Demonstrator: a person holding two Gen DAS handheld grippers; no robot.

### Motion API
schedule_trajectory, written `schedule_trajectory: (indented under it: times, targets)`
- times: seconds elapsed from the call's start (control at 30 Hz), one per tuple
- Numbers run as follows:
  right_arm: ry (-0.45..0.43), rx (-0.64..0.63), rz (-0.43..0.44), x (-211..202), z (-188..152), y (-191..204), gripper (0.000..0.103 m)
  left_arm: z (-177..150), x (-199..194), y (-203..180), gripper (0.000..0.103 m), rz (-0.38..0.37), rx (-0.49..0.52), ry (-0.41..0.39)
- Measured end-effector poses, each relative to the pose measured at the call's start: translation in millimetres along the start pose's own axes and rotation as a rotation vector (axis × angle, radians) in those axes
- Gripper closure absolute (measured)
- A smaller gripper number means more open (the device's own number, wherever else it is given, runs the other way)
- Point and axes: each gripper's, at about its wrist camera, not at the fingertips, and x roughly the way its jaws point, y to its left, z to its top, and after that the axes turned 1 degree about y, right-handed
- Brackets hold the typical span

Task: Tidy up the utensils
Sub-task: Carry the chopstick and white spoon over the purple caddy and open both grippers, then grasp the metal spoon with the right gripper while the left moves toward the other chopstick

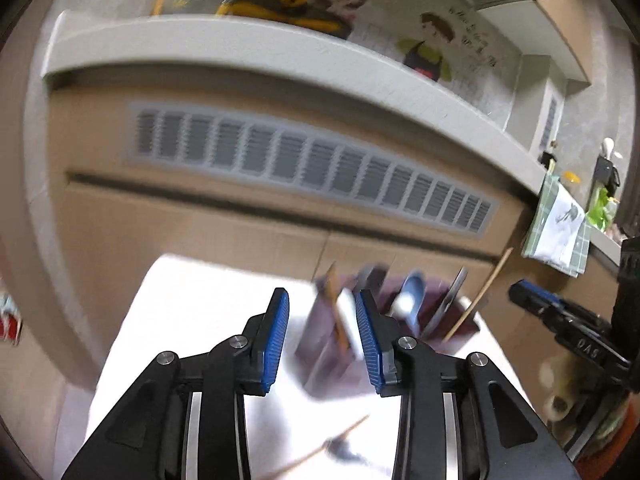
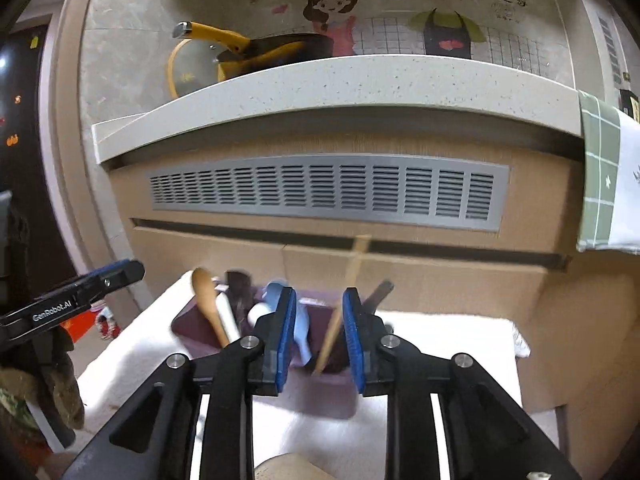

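A purple utensil holder (image 2: pixel 320 396) stands on a white cloth (image 2: pixel 132 360). In it are a wooden spoon (image 2: pixel 206 300), a white-handled utensil (image 2: pixel 228 316), a blue spoon (image 2: pixel 298 320), a wooden chopstick (image 2: pixel 346 296) and a dark utensil (image 2: pixel 376 294). My right gripper (image 2: pixel 320 344) is open above the holder, with the chopstick leaning between its fingers, untouched. My left gripper (image 1: pixel 322 340) is open left of the holder (image 1: pixel 328 364). Under it on the cloth lie a chopstick (image 1: pixel 320 450) and a dark utensil (image 1: pixel 344 452). The view is blurred.
A brown cabinet front with a grey vent (image 2: pixel 328 188) rises behind the cloth, under a white countertop (image 2: pixel 320 84) with a yellow-handled pan (image 2: pixel 248 50). A green checked towel (image 2: pixel 608 176) hangs at right. A round tan object (image 2: pixel 288 468) sits under my right gripper.
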Motion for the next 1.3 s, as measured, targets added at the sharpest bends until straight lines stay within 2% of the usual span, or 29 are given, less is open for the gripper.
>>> schedule_trajectory:
  times: [0.13,0.2,0.33,0.47,0.57,0.77,0.87,0.93,1.13,1.17,1.3]
  targets:
    - [0.080,-0.050,0.052,-5,-22,19,0.079,-31,-17,25,0.067,0.039,-0.037,0.097]
    - [0.148,-0.082,0.116,-2,-38,33,0.079,-48,-27,36,0.067,0.043,-0.056,0.143]
    - [0.316,-0.150,0.264,14,-77,62,0.079,-74,-40,49,0.067,0.059,-0.059,0.193]
    - [0.410,-0.239,0.310,32,-105,89,0.079,-91,-46,62,0.067,0.063,-0.066,0.227]
    - [0.437,-0.281,0.292,48,-114,103,0.079,-94,-44,67,0.067,0.065,-0.071,0.244]
    - [0.462,-0.285,0.230,79,-112,107,0.079,-93,-39,77,0.067,0.066,-0.085,0.255]
    - [0.491,-0.294,0.246,90,-115,110,0.077,-92,-36,78,0.067,0.053,-0.084,0.258]
    - [0.483,-0.312,0.258,92,-116,114,0.073,-90,-34,77,0.067,0.046,-0.080,0.262]
    - [0.483,-0.281,0.275,102,-112,113,0.073,-88,-20,68,0.067,-0.005,-0.050,0.295]
    - [0.484,-0.273,0.272,101,-113,112,0.076,-88,-16,66,0.067,-0.017,-0.044,0.305]
    - [0.486,-0.225,0.231,87,-116,100,0.077,-92,0,59,0.067,-0.035,-0.021,0.348]
